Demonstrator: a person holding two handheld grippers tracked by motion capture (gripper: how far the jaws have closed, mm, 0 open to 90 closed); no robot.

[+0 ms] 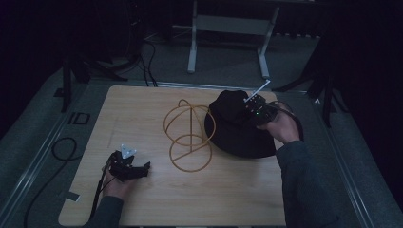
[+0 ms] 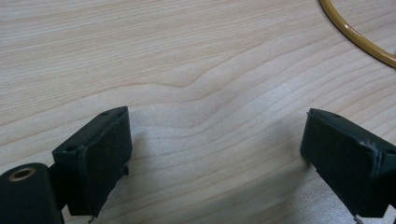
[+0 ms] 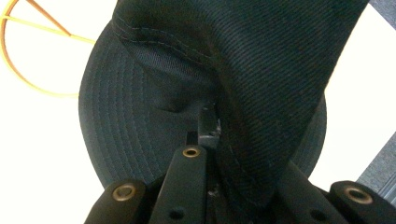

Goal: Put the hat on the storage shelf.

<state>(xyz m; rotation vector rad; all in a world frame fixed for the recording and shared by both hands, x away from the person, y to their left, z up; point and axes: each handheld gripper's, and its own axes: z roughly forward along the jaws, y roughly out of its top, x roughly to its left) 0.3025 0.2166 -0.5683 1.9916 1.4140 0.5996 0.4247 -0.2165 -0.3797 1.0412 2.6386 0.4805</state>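
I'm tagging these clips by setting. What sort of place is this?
Probably a lab or recording workspace, not a home: a bare wooden table on grey carpet, black cables trailing over the floor, and dark stand legs around it. On the table, only a black hat and a yellow wire frame.

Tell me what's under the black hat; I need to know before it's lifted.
The black hat lies on the wooden table, beside the wire stand. Whatever its crown covers is hidden. The right tool pinches its fabric.
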